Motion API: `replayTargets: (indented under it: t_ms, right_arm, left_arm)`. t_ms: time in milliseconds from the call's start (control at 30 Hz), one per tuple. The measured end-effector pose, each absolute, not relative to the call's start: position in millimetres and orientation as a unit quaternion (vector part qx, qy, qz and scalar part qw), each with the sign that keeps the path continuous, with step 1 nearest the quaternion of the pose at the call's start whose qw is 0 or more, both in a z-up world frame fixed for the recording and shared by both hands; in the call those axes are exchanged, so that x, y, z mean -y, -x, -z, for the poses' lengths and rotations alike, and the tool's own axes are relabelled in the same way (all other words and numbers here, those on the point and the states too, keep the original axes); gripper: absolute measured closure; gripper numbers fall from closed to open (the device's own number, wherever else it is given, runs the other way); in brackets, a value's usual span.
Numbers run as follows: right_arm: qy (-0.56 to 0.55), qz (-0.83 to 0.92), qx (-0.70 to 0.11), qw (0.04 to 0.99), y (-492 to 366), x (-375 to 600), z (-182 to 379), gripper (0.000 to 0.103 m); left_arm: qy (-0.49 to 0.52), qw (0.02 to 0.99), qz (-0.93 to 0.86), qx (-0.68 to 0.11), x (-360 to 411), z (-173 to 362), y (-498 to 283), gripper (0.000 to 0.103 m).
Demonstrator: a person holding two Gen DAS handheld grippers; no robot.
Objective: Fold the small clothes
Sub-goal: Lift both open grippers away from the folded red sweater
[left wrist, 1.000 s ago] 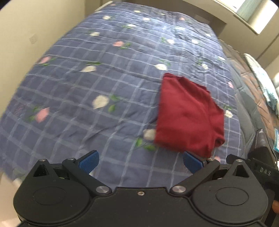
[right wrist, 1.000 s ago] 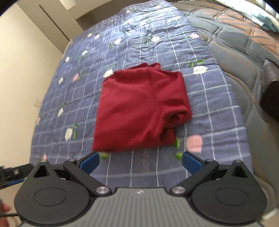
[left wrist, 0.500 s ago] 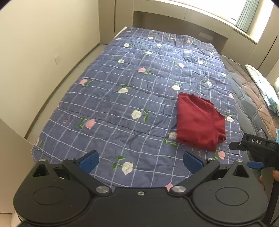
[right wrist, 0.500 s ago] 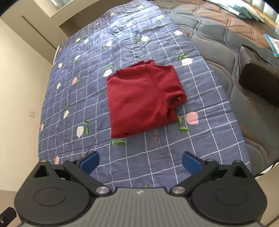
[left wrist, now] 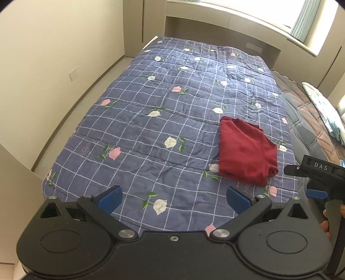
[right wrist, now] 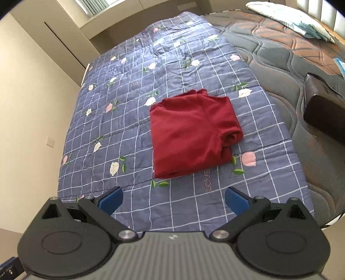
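Observation:
A dark red garment (left wrist: pixel 245 154) lies folded into a compact rectangle on the blue checked floral quilt (left wrist: pixel 163 120), near its right side. It also shows in the right wrist view (right wrist: pixel 192 133), with a rolled edge on its right. My left gripper (left wrist: pixel 174 199) is open and empty, high above the quilt's near end, left of the garment. My right gripper (right wrist: pixel 173 201) is open and empty, held above the quilt (right wrist: pixel 129 107) short of the garment. The right gripper's body shows at the right edge of the left wrist view (left wrist: pixel 319 178).
The quilt covers the left part of a bed; bare grey-brown mattress (right wrist: pixel 286 71) lies to the right with a dark box (right wrist: pixel 323 114) and a pale patterned pillow (right wrist: pixel 291 19). A cream wall (left wrist: pixel 54 64) runs along the bed's left side. A window ledge (left wrist: pixel 237 19) lies beyond the bed.
Both grippers have pulled back and up from the folded garment, which now looks smaller and farther away. The garment has stayed where it lay. Both stay open.

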State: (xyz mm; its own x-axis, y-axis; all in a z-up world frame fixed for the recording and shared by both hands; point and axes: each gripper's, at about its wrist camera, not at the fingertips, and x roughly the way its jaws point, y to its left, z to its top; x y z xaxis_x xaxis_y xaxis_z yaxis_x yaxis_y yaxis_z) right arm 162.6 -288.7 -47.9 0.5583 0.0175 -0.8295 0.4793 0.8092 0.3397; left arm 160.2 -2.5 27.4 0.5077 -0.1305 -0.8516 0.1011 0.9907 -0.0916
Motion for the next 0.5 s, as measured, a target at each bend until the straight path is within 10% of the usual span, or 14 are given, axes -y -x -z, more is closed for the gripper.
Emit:
replayTargets:
  t_ms: [500]
  right_arm:
    - [-0.259, 0.121, -0.433, 0.855, -130.1, 307.3, 51.3, 0.000]
  left_arm:
    - [0.044, 0.849, 0.100, -0.517, 36.9, 1.9, -184.1, 0.001]
